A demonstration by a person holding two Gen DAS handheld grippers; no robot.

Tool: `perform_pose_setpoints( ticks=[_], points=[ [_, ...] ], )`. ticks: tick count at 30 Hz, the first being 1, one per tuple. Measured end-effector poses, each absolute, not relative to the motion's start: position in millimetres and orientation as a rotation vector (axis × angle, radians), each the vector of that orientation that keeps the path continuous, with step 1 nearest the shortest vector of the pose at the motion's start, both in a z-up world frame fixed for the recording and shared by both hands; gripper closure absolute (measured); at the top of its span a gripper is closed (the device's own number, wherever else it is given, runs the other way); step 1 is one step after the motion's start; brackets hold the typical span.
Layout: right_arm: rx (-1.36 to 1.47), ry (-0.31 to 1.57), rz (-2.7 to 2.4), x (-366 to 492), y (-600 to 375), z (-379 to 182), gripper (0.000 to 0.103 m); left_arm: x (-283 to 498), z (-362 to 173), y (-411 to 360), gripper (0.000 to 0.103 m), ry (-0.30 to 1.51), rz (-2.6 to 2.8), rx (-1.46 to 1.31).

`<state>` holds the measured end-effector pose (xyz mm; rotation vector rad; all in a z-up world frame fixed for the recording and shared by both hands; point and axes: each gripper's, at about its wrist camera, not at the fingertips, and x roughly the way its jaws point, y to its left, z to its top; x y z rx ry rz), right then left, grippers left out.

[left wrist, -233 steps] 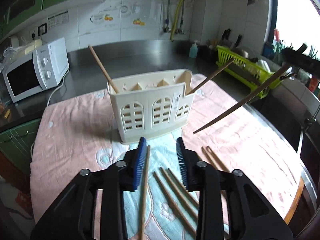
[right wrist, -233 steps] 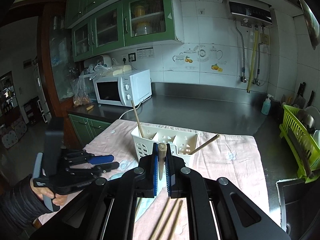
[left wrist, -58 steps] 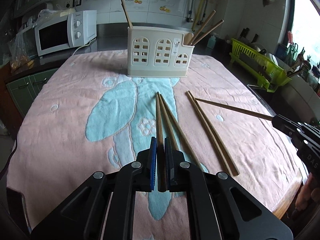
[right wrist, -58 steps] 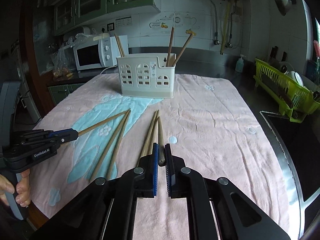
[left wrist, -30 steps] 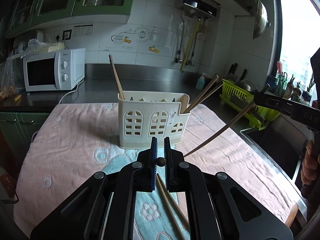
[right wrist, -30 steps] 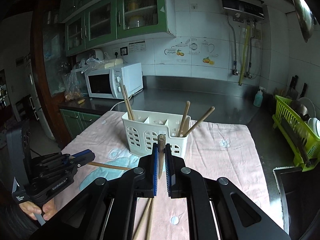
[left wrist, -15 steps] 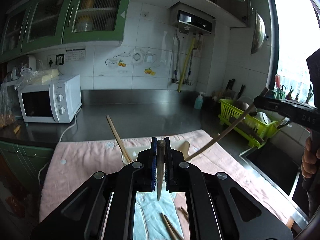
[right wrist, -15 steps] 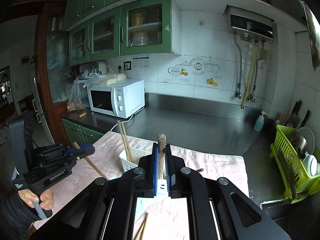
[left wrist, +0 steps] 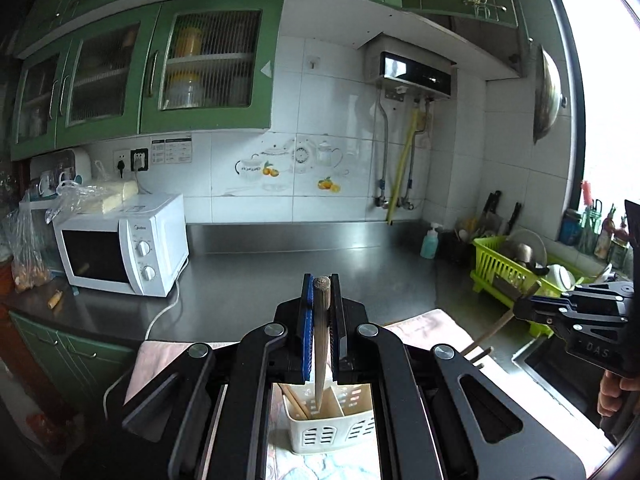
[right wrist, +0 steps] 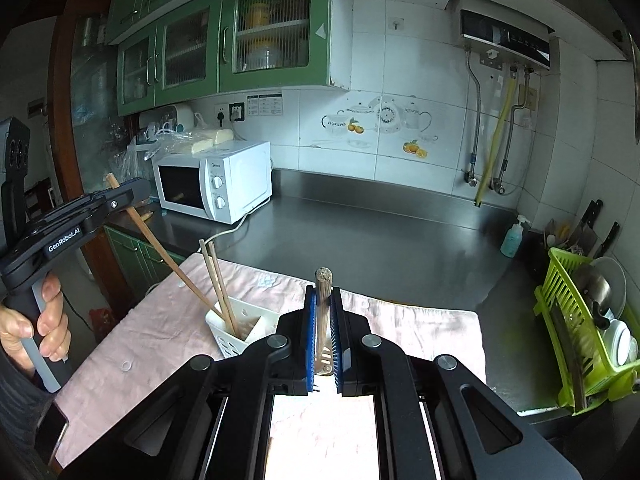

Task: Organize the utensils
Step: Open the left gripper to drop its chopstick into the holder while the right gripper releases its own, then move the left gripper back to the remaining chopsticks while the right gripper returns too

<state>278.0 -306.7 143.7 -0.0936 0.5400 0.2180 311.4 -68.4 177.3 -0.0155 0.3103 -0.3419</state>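
Left gripper [left wrist: 321, 332]: clenched on a brown wooden chopstick [left wrist: 320, 344], now lifted over the cream slotted plastic holder [left wrist: 332, 428].
Right gripper [right wrist: 321, 336]: likewise clenched on its tan wooden chopstick [right wrist: 322, 312].
Meaning: both seem ready to drop in.

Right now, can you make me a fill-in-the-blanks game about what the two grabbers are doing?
1. Each gripper, left gripper and right gripper, is shut on one wooden ____.
2. The left chopstick points down into the white ____.
3. The microwave is colored ____.
4. The dish rack is colored ____.

Missing words: chopstick, holder, white, green
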Motion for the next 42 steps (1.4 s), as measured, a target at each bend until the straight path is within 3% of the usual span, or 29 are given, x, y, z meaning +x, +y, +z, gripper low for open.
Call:
perform_pose_setpoints(
  ticks=[15,19,23,30,42],
  points=[
    [-0.064,0.615,0.234,310.2,-300.3,114.9,0.096,364.4,133.6,-62.5,0.095,0.471,-0.313,-0.055],
    [-0.06,0.598,0.232,307.5,-300.9,117.2,0.089,359.3,135.0,-62.6,0.089,0.462,-0.319,-0.058],
    [-0.074,0.559,0.225,287.9,-300.5,123.3,0.082,342.1,139.1,-60.7,0.077,0.445,-0.314,-0.056],
    [-0.074,0.533,0.253,230.2,-300.0,112.1,0.082,293.0,132.5,-51.9,0.073,0.457,-0.325,-0.064],
    [-0.034,0.666,0.264,141.6,-291.7,6.5,0.082,192.8,42.5,-52.0,0.07,0.625,-0.349,-0.005]
  ],
)
